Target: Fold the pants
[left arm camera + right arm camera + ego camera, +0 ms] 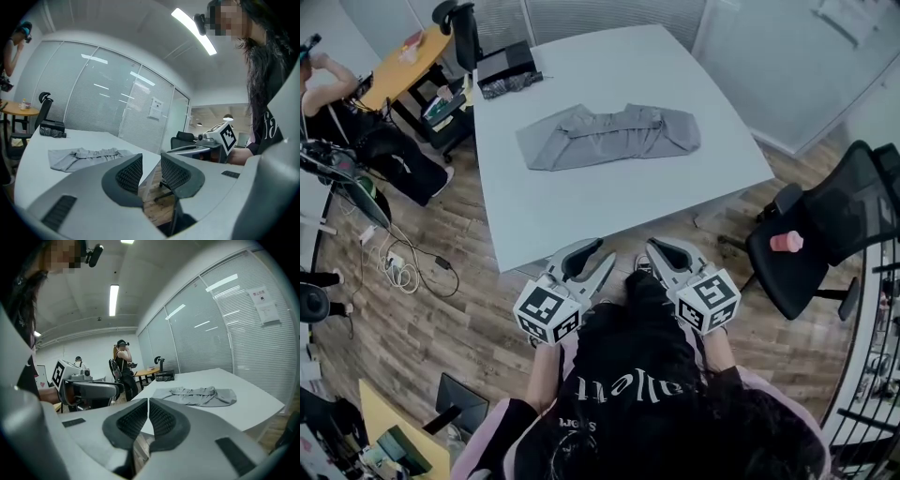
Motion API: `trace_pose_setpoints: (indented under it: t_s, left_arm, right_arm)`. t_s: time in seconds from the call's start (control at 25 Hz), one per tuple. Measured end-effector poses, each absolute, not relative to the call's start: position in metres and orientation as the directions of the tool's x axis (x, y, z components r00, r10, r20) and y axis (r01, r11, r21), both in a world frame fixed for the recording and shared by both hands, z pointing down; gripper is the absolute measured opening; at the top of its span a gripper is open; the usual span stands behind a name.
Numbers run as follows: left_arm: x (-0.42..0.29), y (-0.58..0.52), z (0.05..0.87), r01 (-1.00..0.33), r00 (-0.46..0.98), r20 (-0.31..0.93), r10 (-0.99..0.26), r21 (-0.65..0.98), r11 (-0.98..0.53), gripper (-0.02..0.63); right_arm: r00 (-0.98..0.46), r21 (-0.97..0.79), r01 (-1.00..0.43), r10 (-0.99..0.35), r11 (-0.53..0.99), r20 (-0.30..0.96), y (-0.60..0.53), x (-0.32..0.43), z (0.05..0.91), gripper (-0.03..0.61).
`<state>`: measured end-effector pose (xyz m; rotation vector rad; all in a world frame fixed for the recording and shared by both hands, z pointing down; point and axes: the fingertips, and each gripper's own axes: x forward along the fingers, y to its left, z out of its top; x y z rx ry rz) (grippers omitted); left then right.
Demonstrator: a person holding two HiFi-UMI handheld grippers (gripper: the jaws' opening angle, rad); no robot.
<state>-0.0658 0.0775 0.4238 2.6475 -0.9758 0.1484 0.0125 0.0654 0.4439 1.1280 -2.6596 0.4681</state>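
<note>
Facing crumpled grey fabric pants (609,136) at twelve o'clock, lengthwise nine-to-three; left gripper (591,257) gaping, right gripper (660,251) pinched empty

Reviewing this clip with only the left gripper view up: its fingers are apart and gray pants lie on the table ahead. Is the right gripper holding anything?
Observer: No. The right gripper has its fingers shut together, with nothing between them.
Operator: Is either gripper at the pants?
Observer: No. In the head view the left gripper and the right one are both short of the table's near edge, close to the person's body; the pants lie farther in.
Operator: Anything off to the right that I can't see?
Observer: A pink object sits on the seat of a black chair beside the table.
</note>
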Motion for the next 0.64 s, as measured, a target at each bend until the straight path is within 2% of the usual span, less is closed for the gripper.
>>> trace_pose_setpoints:
  t_s: [0.64]
  left_arm:
    - [-0.066, 0.073, 0.425, -0.648, 0.761, 0.207, -0.615, 0.268, -0.713, 0.140]
  right_arm:
    - [-0.691, -0.212, -0.719, -0.650, 0.662, 0.317, 0.056, 0.011, 0.446, 0.028]
